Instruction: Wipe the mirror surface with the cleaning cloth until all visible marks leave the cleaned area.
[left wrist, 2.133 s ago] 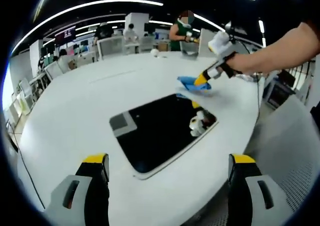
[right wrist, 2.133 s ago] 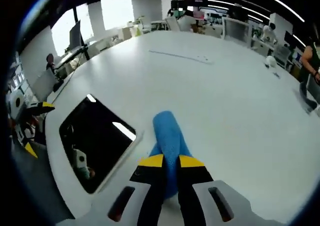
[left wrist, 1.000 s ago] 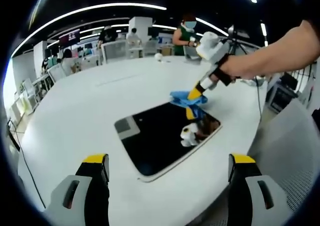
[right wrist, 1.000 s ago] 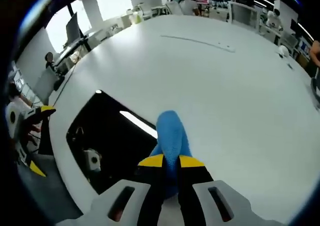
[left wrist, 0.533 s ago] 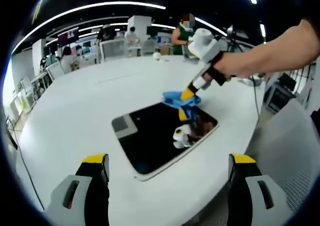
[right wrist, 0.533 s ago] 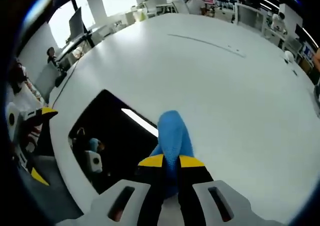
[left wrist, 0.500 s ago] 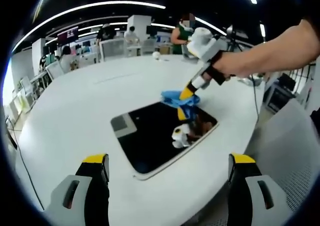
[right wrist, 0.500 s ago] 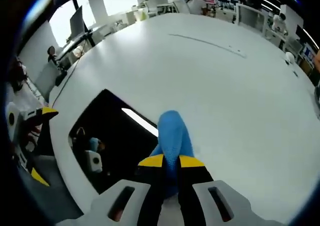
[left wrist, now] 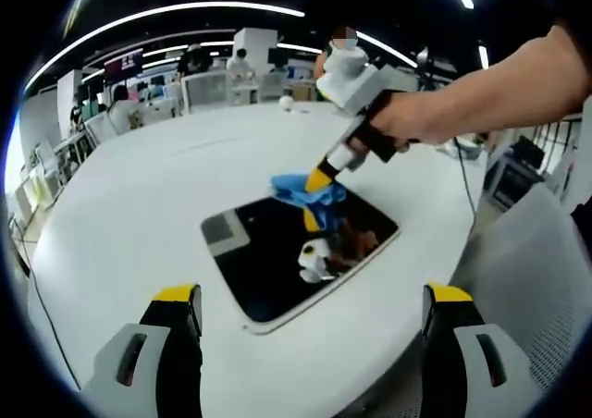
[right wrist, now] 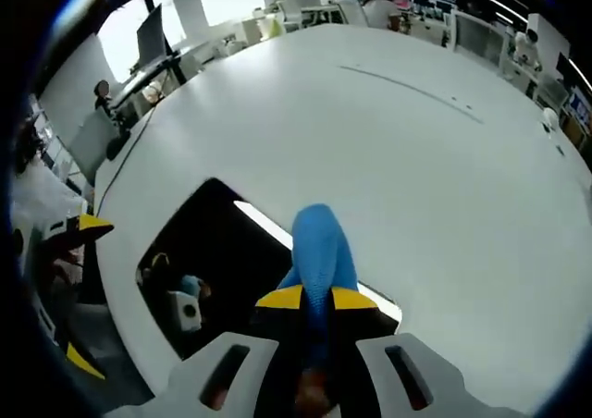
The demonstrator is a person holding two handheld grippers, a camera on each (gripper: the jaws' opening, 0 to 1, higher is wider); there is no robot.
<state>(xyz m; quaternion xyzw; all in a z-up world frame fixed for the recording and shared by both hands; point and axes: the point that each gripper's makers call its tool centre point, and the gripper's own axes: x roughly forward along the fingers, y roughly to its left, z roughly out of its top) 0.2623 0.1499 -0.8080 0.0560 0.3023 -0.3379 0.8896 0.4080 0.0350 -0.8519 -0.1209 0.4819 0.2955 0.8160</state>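
- Your right gripper (right wrist: 316,298): jaws clamped tight on the blue cleaning cloth (right wrist: 318,243). The cloth sticks out past the yellow tips.
- In the left gripper view, your right gripper (left wrist: 326,170) comes in from the right, held in your hand (left wrist: 404,122), tips angled down, with the cloth (left wrist: 298,188) pressed on the mirror's far edge.
- Your left gripper (left wrist: 311,300): jaws spread wide, nothing between them, held above the table's near edge, well apart from the mirror.
- Mirror (left wrist: 277,263) lies flat on the white table (left wrist: 120,215), dark glass with a thin pale rim. It reflects the cloth, gripper and ceiling lights.
- In the right gripper view the mirror (right wrist: 215,242) sits left of and under the cloth; the cloth overlaps its edge.
- No marks on the glass that I can make out.
- No readable brands, labels or writing: the background screen (left wrist: 123,64) is too small to read.
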